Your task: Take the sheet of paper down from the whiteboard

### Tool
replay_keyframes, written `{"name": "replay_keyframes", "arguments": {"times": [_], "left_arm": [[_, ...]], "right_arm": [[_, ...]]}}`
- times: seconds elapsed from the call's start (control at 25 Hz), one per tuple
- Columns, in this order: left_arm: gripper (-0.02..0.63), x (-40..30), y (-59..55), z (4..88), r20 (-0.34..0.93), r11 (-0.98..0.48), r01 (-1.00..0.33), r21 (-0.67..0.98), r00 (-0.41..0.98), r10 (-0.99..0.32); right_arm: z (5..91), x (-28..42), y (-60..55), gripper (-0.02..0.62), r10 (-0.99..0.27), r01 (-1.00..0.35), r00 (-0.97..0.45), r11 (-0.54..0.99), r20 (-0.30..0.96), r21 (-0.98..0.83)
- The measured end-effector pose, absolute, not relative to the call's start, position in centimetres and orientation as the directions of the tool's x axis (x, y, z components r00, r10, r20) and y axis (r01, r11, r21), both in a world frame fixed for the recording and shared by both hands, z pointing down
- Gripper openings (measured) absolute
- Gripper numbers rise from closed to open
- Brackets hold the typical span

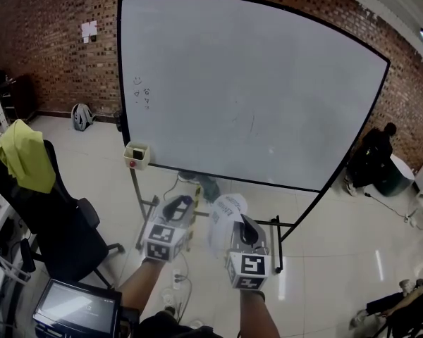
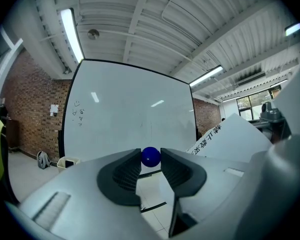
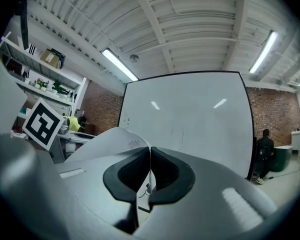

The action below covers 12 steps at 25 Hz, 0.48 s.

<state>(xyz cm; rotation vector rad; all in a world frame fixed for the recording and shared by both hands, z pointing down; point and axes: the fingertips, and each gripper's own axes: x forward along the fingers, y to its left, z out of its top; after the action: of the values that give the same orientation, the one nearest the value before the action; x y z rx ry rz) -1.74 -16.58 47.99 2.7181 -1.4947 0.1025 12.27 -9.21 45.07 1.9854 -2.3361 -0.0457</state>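
Only its own view shows the left gripper [image 2: 150, 151] pinching a small blue ball [image 2: 150, 157]. The right gripper [image 3: 150, 153] clamps the curled white paper sheet [image 3: 104, 143], at 6 o'clock of the large white whiteboard [image 1: 254, 83].

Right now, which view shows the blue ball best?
Left gripper view: the blue ball sits centred, pinched between the jaw tips of the left gripper, whiteboard behind. Head view shows only that gripper from above; the ball cannot be made out. Right gripper view does not show it.
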Motion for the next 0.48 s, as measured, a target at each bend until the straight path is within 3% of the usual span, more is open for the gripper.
{"name": "replay_keyframes", "arguments": {"times": [0.48], "left_arm": [[0.123, -1.47, -16.49, 47.93, 0.060, -0.535, -0.845, -0.004, 0.533, -0.844]], "right_arm": [[45.15, 12.44, -9.66, 0.012, -0.987, -0.986, -0.160, 0.161, 0.025, 0.052]]}}
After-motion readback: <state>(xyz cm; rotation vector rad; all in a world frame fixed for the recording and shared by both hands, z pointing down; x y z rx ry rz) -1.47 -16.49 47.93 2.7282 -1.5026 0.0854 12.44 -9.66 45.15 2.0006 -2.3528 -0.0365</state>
